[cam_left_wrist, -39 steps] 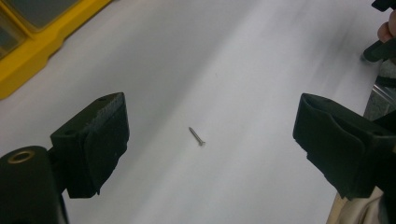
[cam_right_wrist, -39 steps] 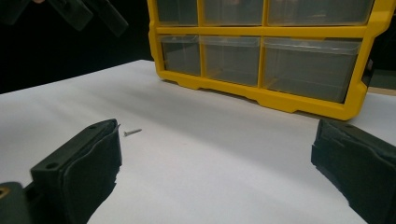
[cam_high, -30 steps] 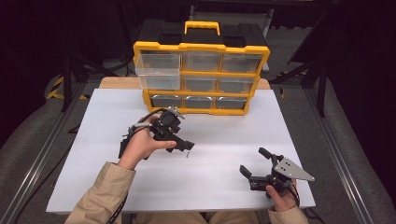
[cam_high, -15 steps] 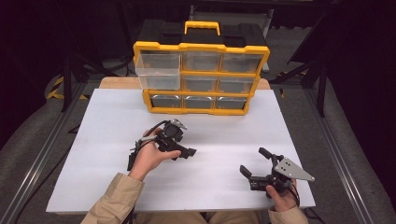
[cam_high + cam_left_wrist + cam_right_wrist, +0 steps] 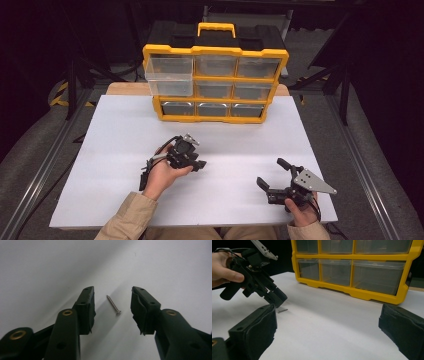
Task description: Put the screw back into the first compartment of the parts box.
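Observation:
A small silver screw (image 5: 113,305) lies on the white table (image 5: 115,130). My left gripper (image 5: 113,288) points down at it with one jaw on each side; the jaws have just been closing, and the pads stand clear of the screw. This left gripper (image 5: 199,165) sits mid-table in the high view and also shows at the left of the right gripper view (image 5: 275,298). My right gripper (image 5: 271,172) rests near the front right of the table, open with nothing between its jaws (image 5: 328,308).
A yellow drawer organizer (image 5: 215,50) with clear drawers stands at the back of the table. Its top-left drawer (image 5: 169,75) is pulled out. A black cable trails from the left gripper past the hand.
The left hand has come down toward the table and a little nearer the person, and its jaws have narrowed. The right gripper has stayed put.

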The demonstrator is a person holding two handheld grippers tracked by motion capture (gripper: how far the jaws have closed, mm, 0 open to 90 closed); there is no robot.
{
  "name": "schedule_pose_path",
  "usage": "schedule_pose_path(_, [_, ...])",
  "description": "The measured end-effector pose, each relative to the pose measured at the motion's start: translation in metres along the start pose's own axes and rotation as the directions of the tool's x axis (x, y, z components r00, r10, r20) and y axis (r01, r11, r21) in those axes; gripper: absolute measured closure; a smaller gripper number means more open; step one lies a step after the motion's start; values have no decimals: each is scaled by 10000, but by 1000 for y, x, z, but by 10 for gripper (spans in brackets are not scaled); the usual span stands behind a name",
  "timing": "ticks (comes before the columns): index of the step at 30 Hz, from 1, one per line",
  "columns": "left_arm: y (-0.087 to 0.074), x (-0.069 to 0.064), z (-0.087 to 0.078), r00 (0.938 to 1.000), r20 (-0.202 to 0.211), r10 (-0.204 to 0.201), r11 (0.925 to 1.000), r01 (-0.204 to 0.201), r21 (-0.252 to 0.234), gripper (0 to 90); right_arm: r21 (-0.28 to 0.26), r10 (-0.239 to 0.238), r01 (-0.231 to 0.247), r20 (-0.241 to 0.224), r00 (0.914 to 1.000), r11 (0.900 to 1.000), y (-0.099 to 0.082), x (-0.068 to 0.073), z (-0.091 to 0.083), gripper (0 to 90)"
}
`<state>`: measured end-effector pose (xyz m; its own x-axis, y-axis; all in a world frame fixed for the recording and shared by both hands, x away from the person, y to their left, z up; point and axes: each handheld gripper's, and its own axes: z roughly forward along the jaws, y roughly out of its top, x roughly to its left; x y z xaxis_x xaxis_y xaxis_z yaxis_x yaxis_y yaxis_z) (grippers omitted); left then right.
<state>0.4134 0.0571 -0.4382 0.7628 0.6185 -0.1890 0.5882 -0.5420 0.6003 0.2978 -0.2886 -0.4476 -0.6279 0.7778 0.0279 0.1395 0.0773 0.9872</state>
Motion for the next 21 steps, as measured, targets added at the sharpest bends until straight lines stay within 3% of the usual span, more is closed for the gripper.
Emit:
schedule_pose_path(4, [-3, -1, 5, 9999, -118, -124, 9999, 123, -32, 657, 9, -46, 46, -21, 10000, 10000, 0, 0, 0, 20])
schedule_pose_path(7, [-4, -2, 7, 9997, -104, -206, 9995, 209, 240, 697, 5, -42, 42, 7, 10000, 10000, 0, 0, 0, 20])
schedule_pose_path(14, [-7, -6, 7, 9976, -687, -31, 9995, 52, 297, 849, 24, -76, 76, 30, 10000, 10000, 0, 0, 0, 20])
schedule_pose_path(21, [-5, -1, 6, 9981, -337, -517, 9978, 530, 398, 855, 42, -98, 98, 16, 10000, 9999, 0, 0, 0, 20])
